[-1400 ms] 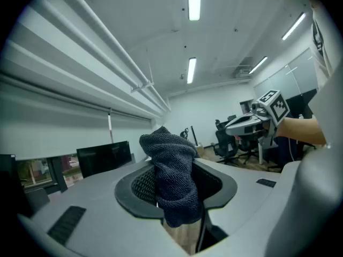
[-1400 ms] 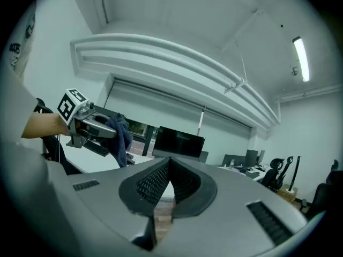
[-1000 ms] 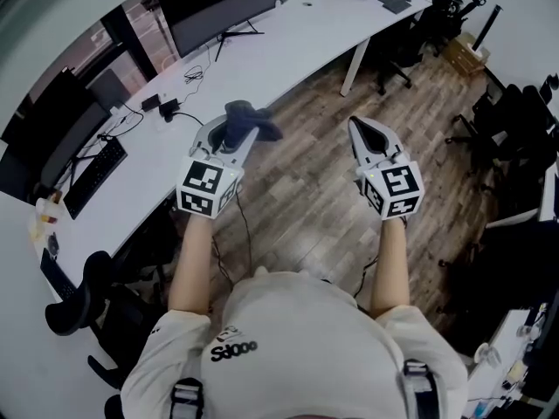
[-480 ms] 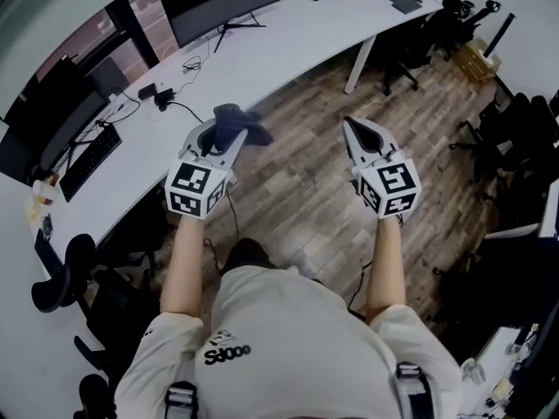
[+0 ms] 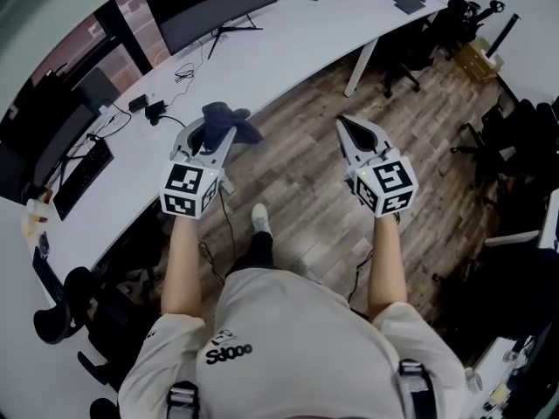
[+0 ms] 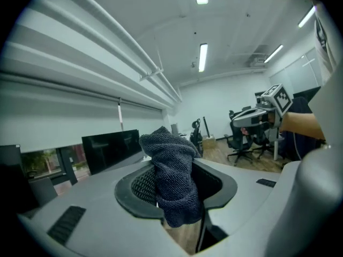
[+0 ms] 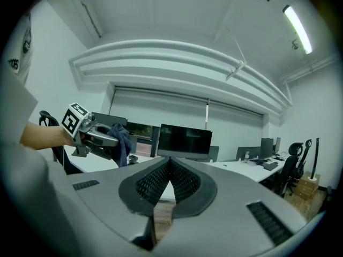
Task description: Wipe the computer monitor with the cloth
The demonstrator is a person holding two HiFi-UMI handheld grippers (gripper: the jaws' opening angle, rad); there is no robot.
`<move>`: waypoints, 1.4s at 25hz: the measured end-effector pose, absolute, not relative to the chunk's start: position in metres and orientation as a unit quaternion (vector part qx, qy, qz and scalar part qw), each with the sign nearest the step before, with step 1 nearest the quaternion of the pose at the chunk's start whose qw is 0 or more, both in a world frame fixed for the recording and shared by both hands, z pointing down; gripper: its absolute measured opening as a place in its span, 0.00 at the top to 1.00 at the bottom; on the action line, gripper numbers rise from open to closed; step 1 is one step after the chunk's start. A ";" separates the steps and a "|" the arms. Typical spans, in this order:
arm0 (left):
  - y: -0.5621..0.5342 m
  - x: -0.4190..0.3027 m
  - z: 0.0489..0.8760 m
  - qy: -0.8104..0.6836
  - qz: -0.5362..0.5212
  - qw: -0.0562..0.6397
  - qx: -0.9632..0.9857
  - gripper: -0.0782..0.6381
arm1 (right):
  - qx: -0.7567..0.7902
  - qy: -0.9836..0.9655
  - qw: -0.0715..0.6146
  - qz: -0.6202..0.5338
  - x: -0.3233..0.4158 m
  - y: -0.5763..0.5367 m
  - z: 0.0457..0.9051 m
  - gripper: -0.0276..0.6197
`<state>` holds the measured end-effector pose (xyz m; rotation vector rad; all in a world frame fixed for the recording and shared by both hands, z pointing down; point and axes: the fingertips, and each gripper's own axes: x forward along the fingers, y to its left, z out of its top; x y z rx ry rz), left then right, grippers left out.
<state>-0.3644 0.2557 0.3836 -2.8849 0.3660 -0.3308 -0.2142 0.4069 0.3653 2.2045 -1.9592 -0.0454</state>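
Left gripper view puts the cloth front and centre: dark blue, coarse-knit and bunched, pinched between the fingers of the left gripper. One fold pokes up above them and a tail hangs below. Those fingers are clamped on the fabric, kept apart only by its thickness. From the head view, the cloth is held in the air by the front edge of the long white worktop. The monitor has a dark screen and stands at the back of that worktop, clear of the cloth and not touched by it.

Over to the right gripper: its fingers are pressed tight together with nothing between them. It hangs over the wooden floor, about level with the left gripper and well apart from it. A black keyboard lies further left on the worktop, near loose cables. Black office chairs stand beyond the worktop's far end.
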 end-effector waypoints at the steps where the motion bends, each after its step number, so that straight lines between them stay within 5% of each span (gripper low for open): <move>1: 0.236 -0.359 0.384 0.134 -0.114 0.111 -0.978 0.66 | 0.744 -0.660 0.101 -0.016 -0.206 0.394 0.366 0.97; 16: 0.017 -0.269 0.358 0.163 -0.094 0.080 -0.979 0.66 | 0.717 -0.687 0.114 -0.026 -0.121 0.195 0.335 0.97; 35: -0.156 -0.289 0.385 0.236 -0.112 0.043 -0.964 0.66 | 0.671 -0.726 0.150 -0.025 -0.122 -0.013 0.354 0.97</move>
